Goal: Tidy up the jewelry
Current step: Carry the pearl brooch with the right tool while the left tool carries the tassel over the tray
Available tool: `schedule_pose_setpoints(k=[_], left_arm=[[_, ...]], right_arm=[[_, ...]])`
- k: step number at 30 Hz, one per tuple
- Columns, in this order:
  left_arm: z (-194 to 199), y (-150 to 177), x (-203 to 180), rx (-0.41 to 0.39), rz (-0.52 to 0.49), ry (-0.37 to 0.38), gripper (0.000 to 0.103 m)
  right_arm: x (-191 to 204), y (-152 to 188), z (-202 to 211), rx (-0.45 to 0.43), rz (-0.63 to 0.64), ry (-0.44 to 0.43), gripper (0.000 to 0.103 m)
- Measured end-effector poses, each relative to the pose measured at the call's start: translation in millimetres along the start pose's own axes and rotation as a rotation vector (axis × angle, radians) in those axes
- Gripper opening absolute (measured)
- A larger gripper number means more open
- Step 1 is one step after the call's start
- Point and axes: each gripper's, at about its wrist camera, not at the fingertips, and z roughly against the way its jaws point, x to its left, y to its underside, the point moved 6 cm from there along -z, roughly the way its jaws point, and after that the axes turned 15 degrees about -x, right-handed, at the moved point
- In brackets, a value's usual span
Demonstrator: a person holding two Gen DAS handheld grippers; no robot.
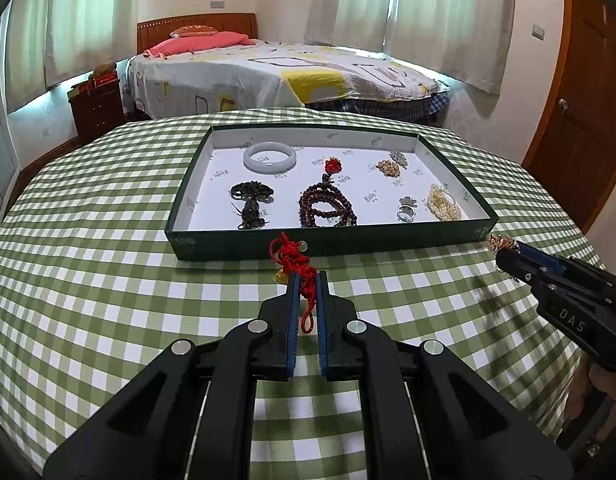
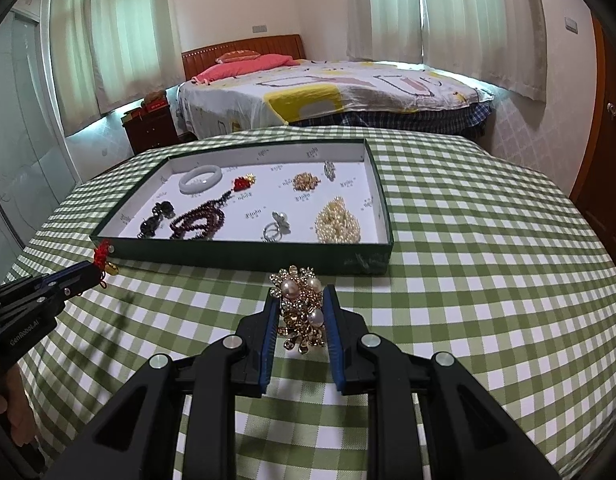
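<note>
My left gripper [image 1: 307, 278] is shut on a red knotted cord charm [image 1: 294, 259] and holds it just in front of the green jewelry tray [image 1: 328, 242]. My right gripper [image 2: 301, 294] is shut on a gold brooch with pearls [image 2: 302, 308], held above the tablecloth near the tray's front right corner. The brooch also shows in the left wrist view [image 1: 502, 242], and the red charm shows in the right wrist view [image 2: 102, 256]. The tray [image 2: 244, 258] holds a white bangle [image 1: 270, 155], dark red beads [image 1: 328, 206], a dark ornament [image 1: 250, 200], a ring [image 1: 406, 212], pearl strands [image 1: 444, 202] and small gold pieces [image 1: 390, 166].
The tray sits on a round table with a green checked cloth [image 1: 108, 260]. Behind it are a bed [image 1: 276, 76], a dark nightstand [image 1: 96, 108] at left and a wooden door [image 1: 584, 120] at right. The person's hand [image 2: 8, 424] holds the left gripper.
</note>
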Motion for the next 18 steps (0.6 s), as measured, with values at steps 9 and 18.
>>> schedule_pose_setpoints(k=[9, 18], left_arm=[[15, -11, -1, -0.042, -0.012, 0.0, 0.008], [25, -42, -6, -0.111, -0.018, 0.021, 0.008]], right_arm=[[10, -17, 12, -0.04, 0.008, -0.02, 0.023], [20, -45, 17, -0.094, 0.007, -0.049, 0.023]])
